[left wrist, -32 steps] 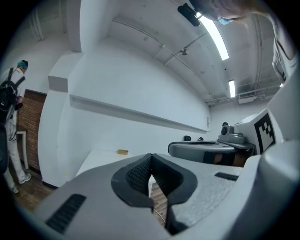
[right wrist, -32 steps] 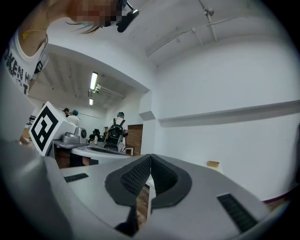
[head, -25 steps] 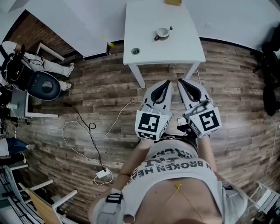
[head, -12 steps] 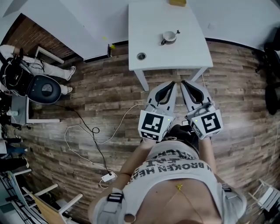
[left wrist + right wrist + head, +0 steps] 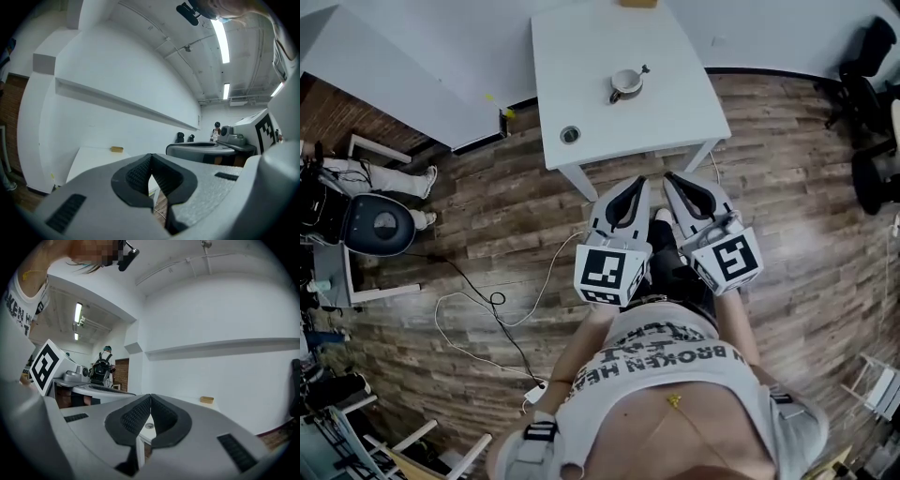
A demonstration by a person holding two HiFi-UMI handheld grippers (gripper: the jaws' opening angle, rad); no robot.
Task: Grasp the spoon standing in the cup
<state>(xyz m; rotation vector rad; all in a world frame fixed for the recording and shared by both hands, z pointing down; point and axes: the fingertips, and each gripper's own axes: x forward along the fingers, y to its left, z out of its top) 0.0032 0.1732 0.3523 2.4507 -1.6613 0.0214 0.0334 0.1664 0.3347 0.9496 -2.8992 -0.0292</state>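
Observation:
A small cup (image 5: 624,83) stands on the white table (image 5: 666,112), with a spoon (image 5: 641,71) leaning out of it toward the right. Both grippers are held side by side in front of the person's waist, just short of the table's near edge and well away from the cup. My left gripper (image 5: 639,181) is shut with nothing in it, and so is my right gripper (image 5: 669,178). In the left gripper view the pads (image 5: 140,176) meet with nothing between them. The right gripper view shows the same closed pads (image 5: 137,416). Neither gripper view shows the cup.
A small round fitting (image 5: 570,134) sits near the table's front left corner and a tan block (image 5: 637,3) at its far edge. Cables (image 5: 487,300) trail over the wooden floor. A round-seated chair (image 5: 382,225) stands at left, black chairs (image 5: 867,178) at right.
The table has come closer to the grippers and shifted left in the head view. Both grippers have stayed shut and side by side.

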